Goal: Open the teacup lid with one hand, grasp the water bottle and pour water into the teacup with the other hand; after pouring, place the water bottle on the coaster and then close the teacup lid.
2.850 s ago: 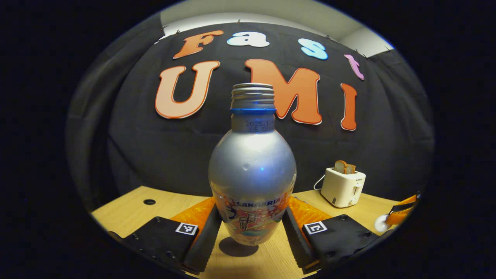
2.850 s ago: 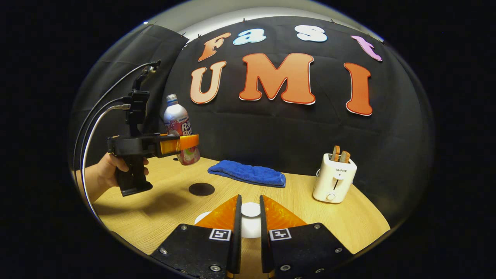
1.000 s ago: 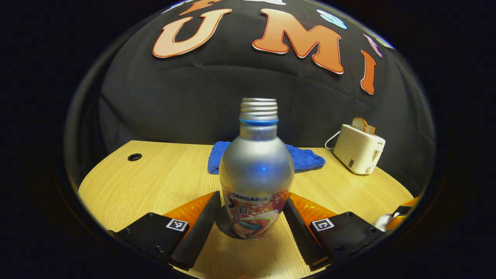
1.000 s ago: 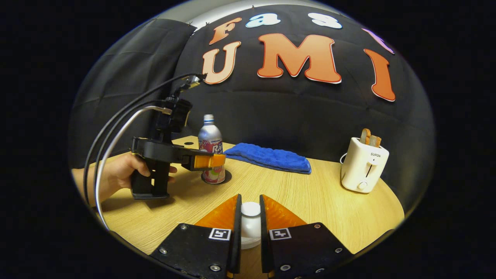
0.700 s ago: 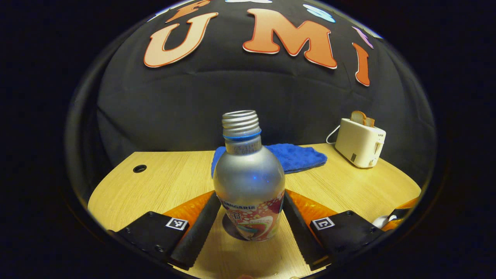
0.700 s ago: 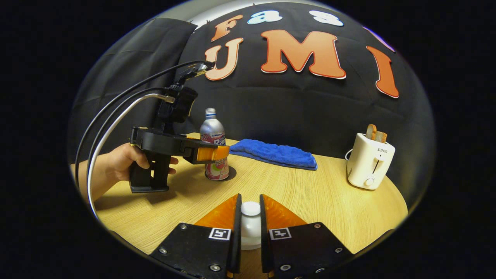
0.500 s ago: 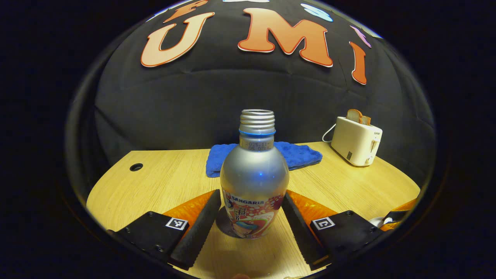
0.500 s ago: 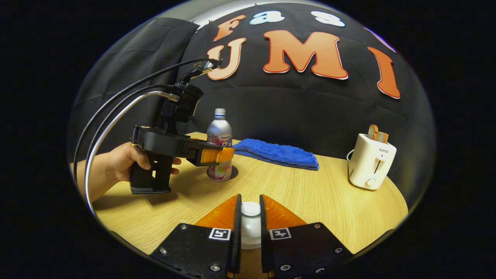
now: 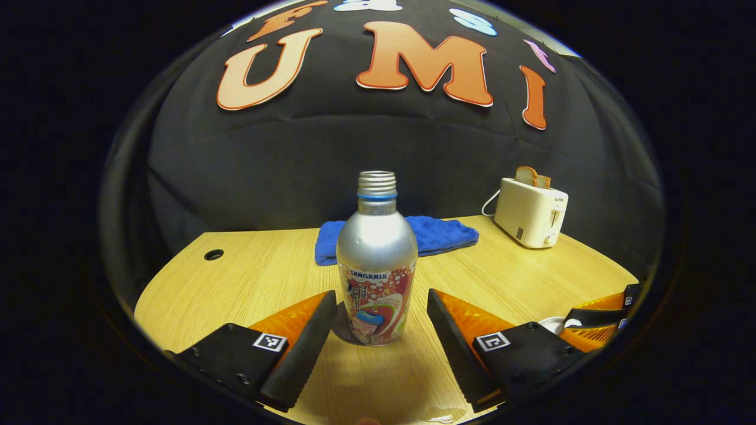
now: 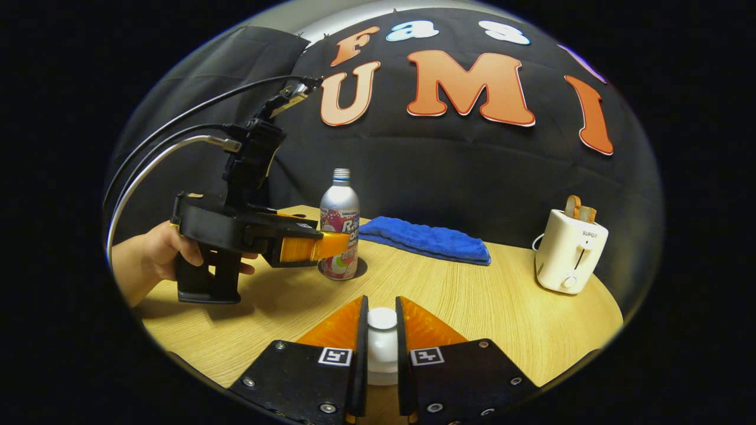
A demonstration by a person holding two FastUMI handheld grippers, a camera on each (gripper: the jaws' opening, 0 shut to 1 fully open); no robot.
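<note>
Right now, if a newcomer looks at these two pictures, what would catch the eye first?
First, the silver water bottle standing upright on the dark coaster mid-table, the left tool open around it, fingers apart from its sides. Next, the white teacup lid pinched in the right tool. Behind lie a blue towel and, at the far right, a white toaster.

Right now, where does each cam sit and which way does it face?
Left gripper view: rides the left tongs, low over the table, facing the bottle on its coaster; own open fingers at the bottom.
Right gripper view: rides the right tongs, shut on the teacup lid, facing the back wall; the left tongs and hand to its left.
Shared: bottle, blue cloth, toaster.
</note>
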